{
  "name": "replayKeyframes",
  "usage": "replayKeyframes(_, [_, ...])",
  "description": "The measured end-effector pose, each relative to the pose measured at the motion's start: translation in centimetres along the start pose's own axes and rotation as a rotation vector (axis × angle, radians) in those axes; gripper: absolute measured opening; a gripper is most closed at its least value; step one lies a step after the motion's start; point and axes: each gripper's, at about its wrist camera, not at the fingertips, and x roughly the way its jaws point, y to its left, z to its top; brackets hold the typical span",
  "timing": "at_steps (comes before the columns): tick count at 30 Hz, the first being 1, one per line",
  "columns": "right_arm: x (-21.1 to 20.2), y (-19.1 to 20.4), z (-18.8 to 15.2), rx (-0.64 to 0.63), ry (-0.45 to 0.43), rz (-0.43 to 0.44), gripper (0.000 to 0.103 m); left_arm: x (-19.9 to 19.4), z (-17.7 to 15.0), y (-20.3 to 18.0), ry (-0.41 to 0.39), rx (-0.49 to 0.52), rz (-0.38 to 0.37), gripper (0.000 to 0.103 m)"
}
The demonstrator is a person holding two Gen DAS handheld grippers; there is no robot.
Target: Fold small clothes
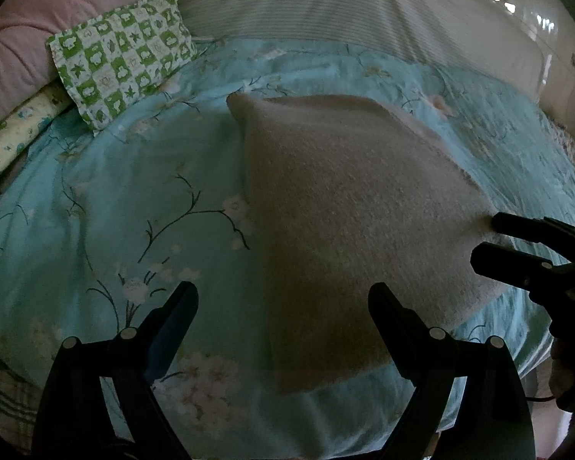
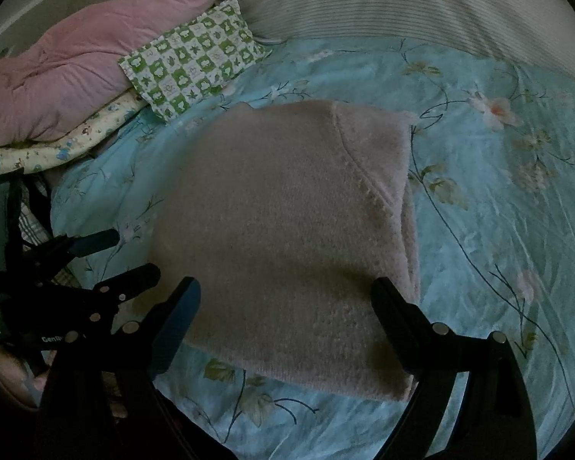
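Note:
A fuzzy pale pink knitted garment (image 1: 349,207) (image 2: 287,230) lies folded into a flat block on the light blue flowered bedspread (image 1: 134,199) (image 2: 498,211). My left gripper (image 1: 283,299) hovers open over the garment's near left corner, nothing between its fingers. My right gripper (image 2: 285,295) is open above the garment's near edge, also holding nothing. In the left wrist view the right gripper (image 1: 487,239) reaches in from the right at the garment's edge. The left gripper (image 2: 130,253) shows at the left in the right wrist view.
A green and white patterned pillow (image 1: 122,57) (image 2: 195,61) lies at the back left beside a pink quilt (image 1: 30,38) (image 2: 69,73). A striped white cover (image 1: 326,0) (image 2: 421,4) spans the far side. A person's hand (image 1: 571,375) shows at the right edge.

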Motion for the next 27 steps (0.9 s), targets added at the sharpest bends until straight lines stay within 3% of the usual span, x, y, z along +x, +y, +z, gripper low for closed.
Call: replayKeyframes(27, [-0.35, 0.16, -0.39, -0.011, -0.030, 0.018, 0.091, -0.63, -0.33, -0.15, -0.048, -0.021, -0.013, 0.091])
